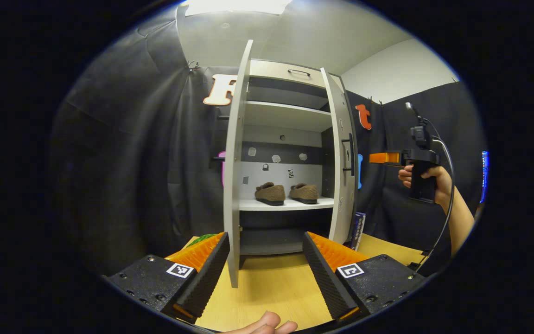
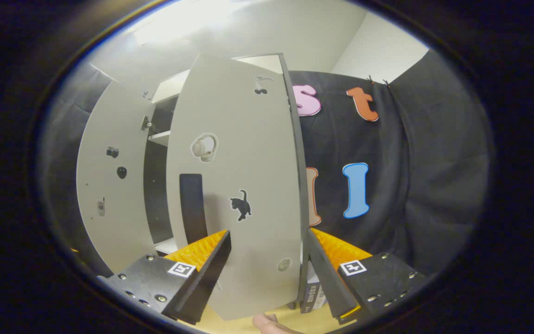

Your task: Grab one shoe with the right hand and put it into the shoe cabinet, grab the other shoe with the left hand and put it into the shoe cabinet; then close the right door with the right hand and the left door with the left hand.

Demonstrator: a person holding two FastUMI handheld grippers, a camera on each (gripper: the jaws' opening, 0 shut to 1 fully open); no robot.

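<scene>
Both shoes (image 1: 285, 193) sit side by side on the middle shelf (image 1: 285, 204) of the shoe cabinet (image 1: 290, 153), doors ajar. My left hand-held gripper (image 1: 264, 260) gapes empty above the counter (image 1: 271, 287). My right hand-held gripper (image 2: 267, 262), open, straddles the right door (image 2: 244, 185) edge at 6 o'clock.

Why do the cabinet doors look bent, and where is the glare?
Fisheye distortion: in the right gripper view the right door bows strongly; in the left gripper view the left door curves slightly. Glare: ceiling light at the top of both views; shoes stay sharp.
</scene>
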